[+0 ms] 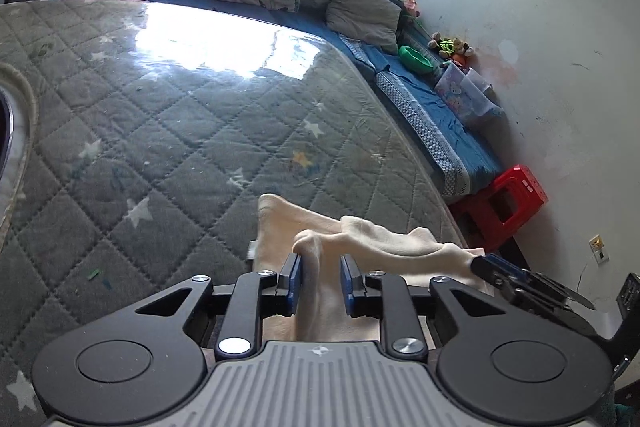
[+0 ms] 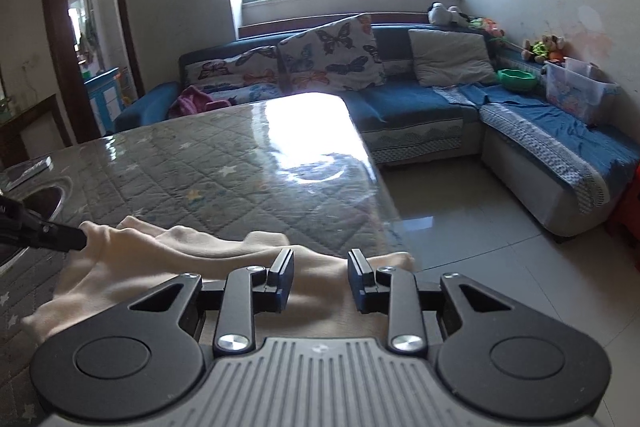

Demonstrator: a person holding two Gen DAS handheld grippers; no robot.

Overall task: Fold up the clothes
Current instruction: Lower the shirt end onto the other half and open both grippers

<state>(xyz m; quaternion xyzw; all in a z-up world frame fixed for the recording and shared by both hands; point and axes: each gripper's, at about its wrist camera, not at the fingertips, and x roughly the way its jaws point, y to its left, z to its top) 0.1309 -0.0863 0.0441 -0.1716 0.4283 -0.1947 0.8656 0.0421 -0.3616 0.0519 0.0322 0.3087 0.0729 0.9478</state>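
The left gripper (image 1: 320, 281) had its jaws slightly parted with a raised ridge of the cream garment (image 1: 360, 239) running up between them; whether the pads pressed the cloth could not be told. The right gripper (image 2: 319, 279) stood a little wider apart over the same cream garment (image 2: 180, 251), the fabric lying beneath and between its jaws, apparently loose rather than pinched.

The garment lay bunched at the near edge of the quilted surface (image 1: 180, 115), its near part hanging toward the grippers. By the look of it, folding was at an early stage: the cloth was rumpled and humped, no clean crease or neat stack showed, and flattening and folding over were still to do.

Beyond the garment the surface was mostly bare and glossy under window glare. Left of the garment sat a metal bowl (image 2: 44, 203). Past the far edge of the surface stood a blue sofa (image 2: 400, 107) with butterfly cushions (image 2: 332, 55), and to the garment's right a red stool (image 1: 508, 203). Nothing blocked the folding area.
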